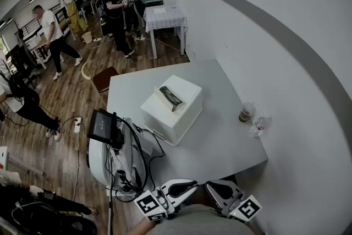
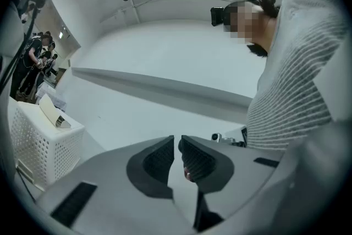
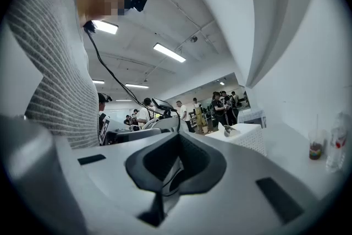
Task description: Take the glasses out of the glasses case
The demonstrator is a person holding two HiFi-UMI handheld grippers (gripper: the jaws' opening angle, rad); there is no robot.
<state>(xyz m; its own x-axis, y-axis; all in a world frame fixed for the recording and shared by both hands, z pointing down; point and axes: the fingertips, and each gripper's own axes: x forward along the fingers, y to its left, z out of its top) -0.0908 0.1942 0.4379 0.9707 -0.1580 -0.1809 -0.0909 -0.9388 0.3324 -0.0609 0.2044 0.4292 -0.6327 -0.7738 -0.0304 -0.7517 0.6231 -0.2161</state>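
Observation:
The glasses case (image 1: pixel 171 97) lies on top of a white perforated box (image 1: pixel 177 118) in the middle of the grey table (image 1: pixel 220 146). It looks tan and dark; whether glasses are inside I cannot tell. It also shows small in the left gripper view, the case (image 2: pixel 54 114) on the box (image 2: pixel 38 146), and in the right gripper view as the case (image 3: pixel 231 129). Both grippers are held low against my body, well short of the box. My left gripper (image 1: pixel 194 183) (image 2: pixel 176 140) has a narrow gap between its pads, with nothing in it. My right gripper (image 1: pixel 210 186) (image 3: pixel 178 137) is shut and empty.
A plastic cup (image 1: pixel 246 113) with a dark drink and a crumpled clear bottle (image 1: pixel 259 126) stand by the white wall at the table's right. A white cart with a screen (image 1: pixel 104 126) and cables stands against the table's left side. Several people stand far back by another table (image 1: pixel 165 18).

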